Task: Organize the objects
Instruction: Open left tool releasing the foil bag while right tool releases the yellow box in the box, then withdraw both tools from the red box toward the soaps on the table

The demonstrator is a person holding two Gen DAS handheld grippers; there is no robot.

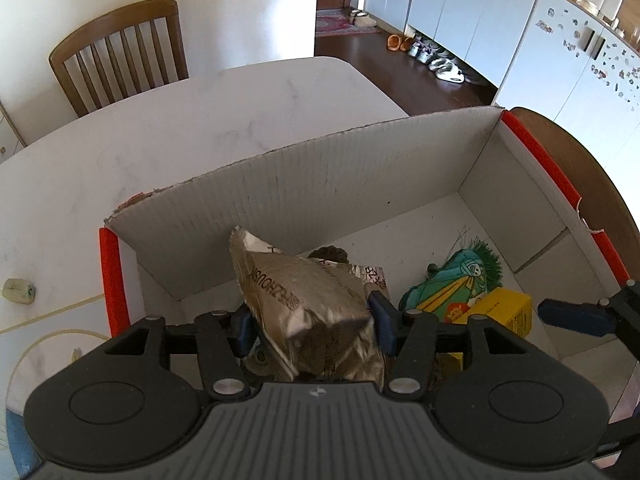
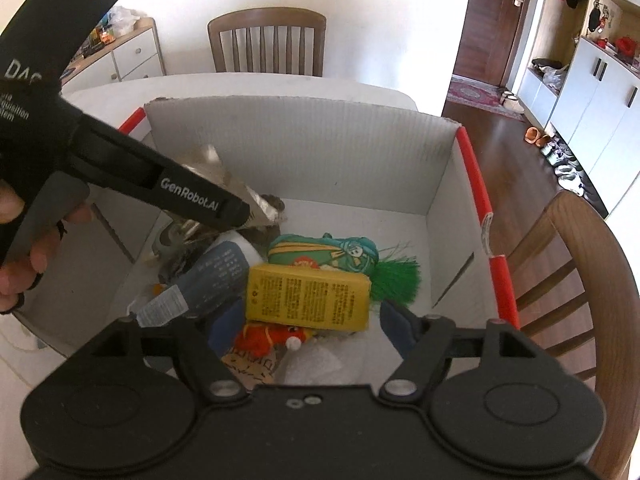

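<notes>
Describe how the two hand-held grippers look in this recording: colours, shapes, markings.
Both are black plastic. The left hand-held gripper and right hand-held gripper have dark blue finger pads, silver pivot pins and round side housings. White lettering reading GenRobot.AI runs along the left one's body.

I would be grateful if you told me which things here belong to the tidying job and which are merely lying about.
Part of the job: cardboard box, foil packet between the left gripper fingers, yellow carton, green plush toy.

Lying about: chair, small pale object on the table.
</notes>
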